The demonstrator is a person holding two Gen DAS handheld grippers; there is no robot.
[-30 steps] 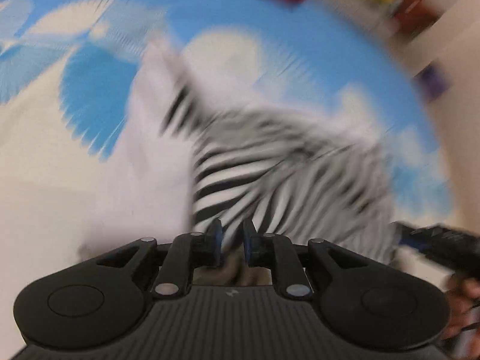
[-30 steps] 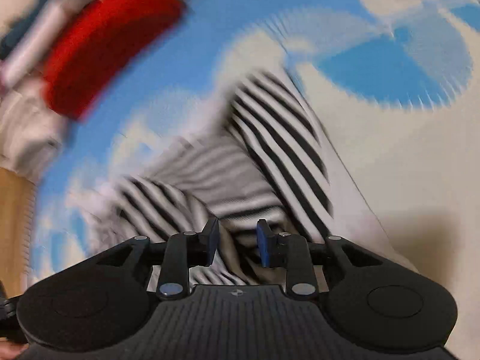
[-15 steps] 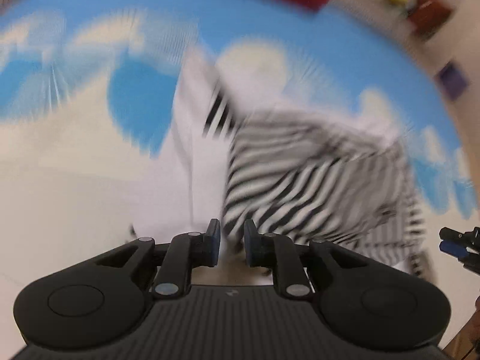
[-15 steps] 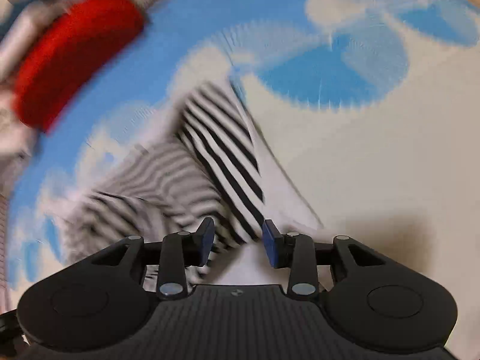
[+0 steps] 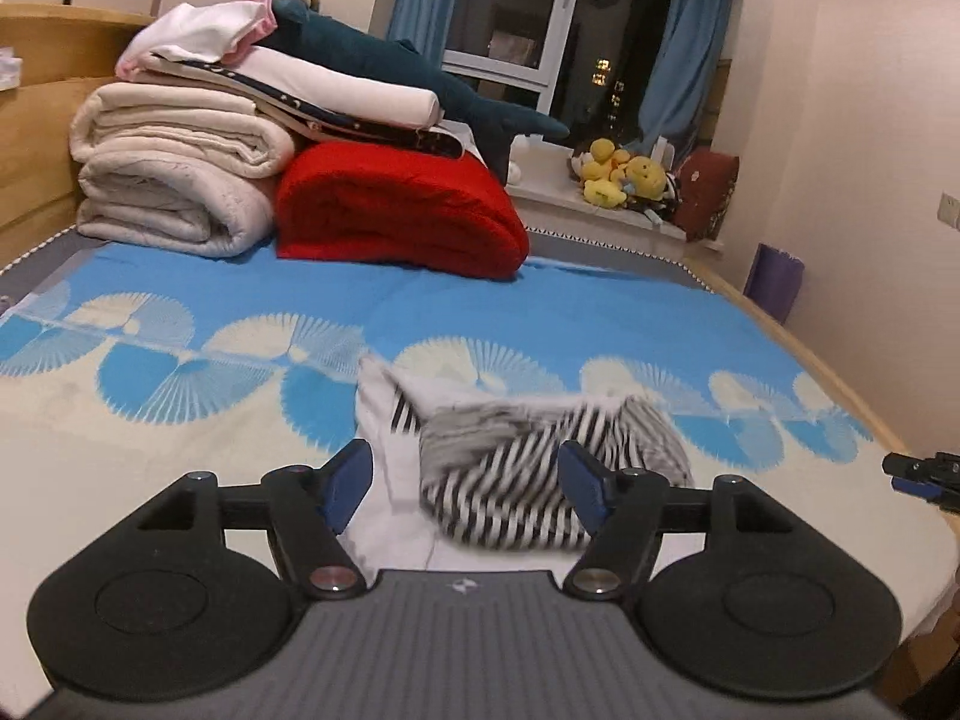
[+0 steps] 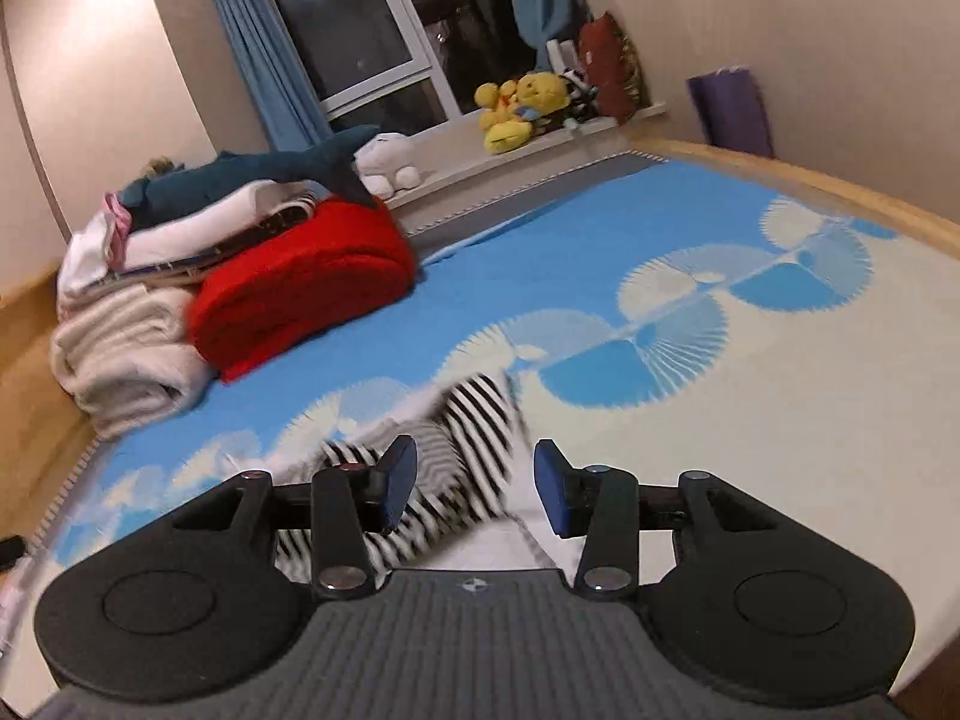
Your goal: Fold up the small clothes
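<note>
A small black-and-white striped garment (image 5: 528, 468) lies bunched on the bed, with a plain white part (image 5: 384, 420) at its left. It also shows in the right wrist view (image 6: 468, 450). My left gripper (image 5: 468, 483) is open and empty, held just in front of and above the garment. My right gripper (image 6: 474, 477) is open and empty over the garment's near edge. The tip of the right gripper (image 5: 924, 471) shows at the right edge of the left wrist view.
The bed cover (image 5: 540, 312) is blue and cream. At its head stand a red folded blanket (image 5: 396, 210), cream folded blankets (image 5: 174, 180) and a shark plush (image 5: 384, 60). Yellow plush toys (image 5: 624, 174) sit on the windowsill. The wooden bed edge (image 6: 840, 180) runs at right.
Both grippers opened wide and let go of the striped garment, which dropped onto the bed. Both grippers pulled back and tilted up, so the room now shows.
</note>
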